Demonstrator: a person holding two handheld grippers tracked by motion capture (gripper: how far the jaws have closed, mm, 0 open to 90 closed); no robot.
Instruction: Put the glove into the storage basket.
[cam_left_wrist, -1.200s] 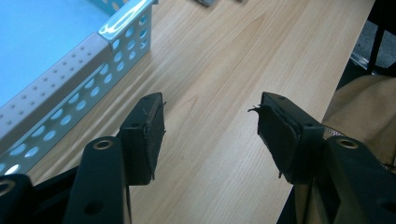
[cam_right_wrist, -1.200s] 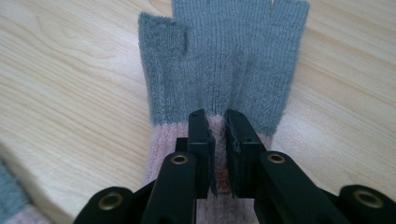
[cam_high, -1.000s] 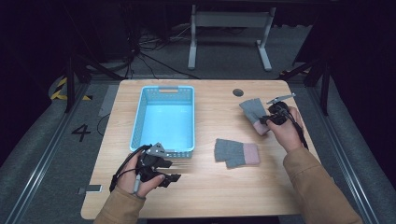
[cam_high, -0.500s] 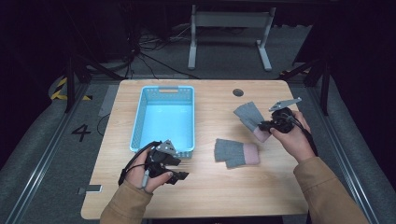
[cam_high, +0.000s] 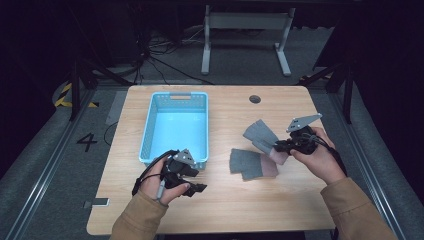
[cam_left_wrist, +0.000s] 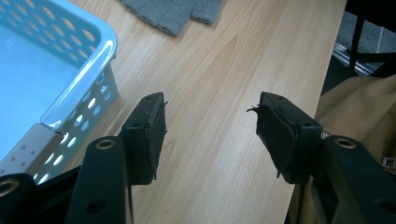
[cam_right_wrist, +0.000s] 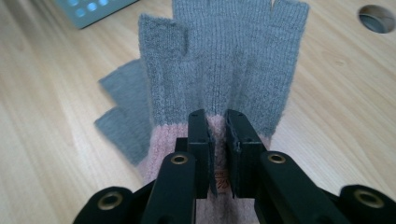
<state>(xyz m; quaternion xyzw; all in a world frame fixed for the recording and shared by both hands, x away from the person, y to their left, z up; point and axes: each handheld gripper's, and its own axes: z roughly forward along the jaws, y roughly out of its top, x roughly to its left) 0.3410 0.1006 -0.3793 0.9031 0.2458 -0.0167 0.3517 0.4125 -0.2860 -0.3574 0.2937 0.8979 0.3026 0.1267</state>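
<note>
The wooden surface (cam_high: 225, 205) carries a blue basket (cam_high: 176, 127) at left of centre, with nothing visible inside it. Right of the basket lie two grey fingerless gloves with pink cuffs. One glove (cam_high: 252, 163) lies flat where it lay a second ago. The other glove (cam_high: 261, 135) has come up off the wood and shifted toward the middle: the right hand-held gripper (cam_high: 278, 146) is clamped on its pink cuff, so it hangs with fingers fanned. That lift suggests the carry to the basket has begun. The left hand-held gripper (cam_high: 199, 189), near the basket's front corner, has edged a little rightward; its jaws stand wide apart with nothing between them, likely waiting for the second glove.
</note>
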